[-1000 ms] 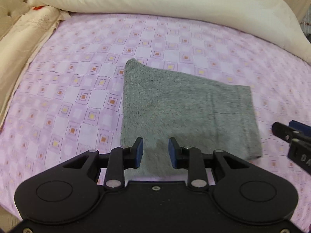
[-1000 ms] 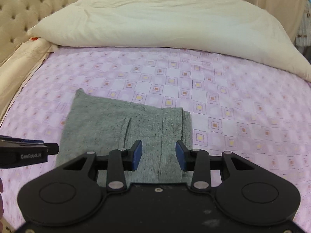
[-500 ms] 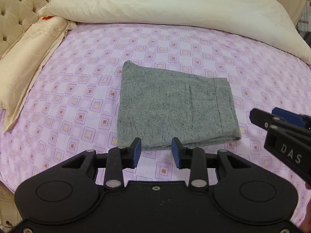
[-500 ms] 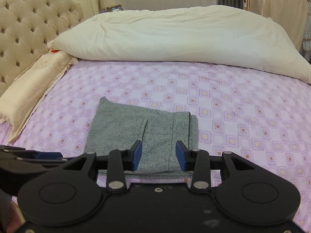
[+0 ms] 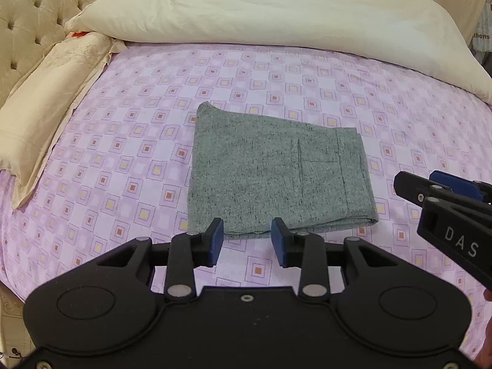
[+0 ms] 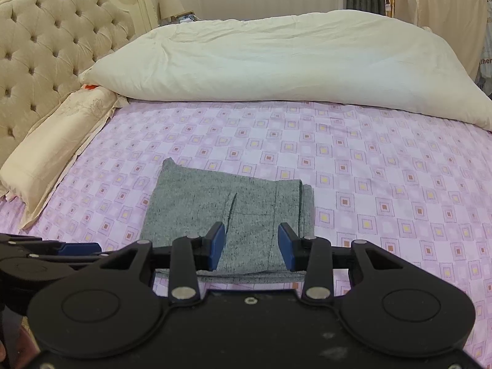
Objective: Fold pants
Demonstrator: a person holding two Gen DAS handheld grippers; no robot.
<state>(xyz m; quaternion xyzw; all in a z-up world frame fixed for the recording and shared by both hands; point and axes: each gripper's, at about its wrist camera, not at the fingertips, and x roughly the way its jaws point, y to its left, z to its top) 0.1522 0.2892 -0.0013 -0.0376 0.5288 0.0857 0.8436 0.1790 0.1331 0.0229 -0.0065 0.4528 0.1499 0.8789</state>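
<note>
Grey speckled pants [image 5: 276,175] lie folded into a flat rectangle on the purple patterned bedsheet [image 5: 123,160]; the same pants [image 6: 227,212] show in the right wrist view. My left gripper [image 5: 247,241] hangs above the near edge of the fold, open, with nothing between its blue pads. My right gripper [image 6: 251,246] is also open and empty, held above the pants' near right part. In the left wrist view the right gripper [image 5: 442,190] juts in from the right, clear of the cloth.
A large cream duvet [image 6: 292,64] is heaped across the far side of the bed. A cream pillow [image 5: 46,107] lies along the left edge, against a tufted headboard [image 6: 46,46]. Curtains [image 6: 430,0] hang at the far right.
Both grippers have pulled back and upward from the pants, which now appear smaller and whole. The left jaws stand slightly wider than a second ago. The pants lie still.
</note>
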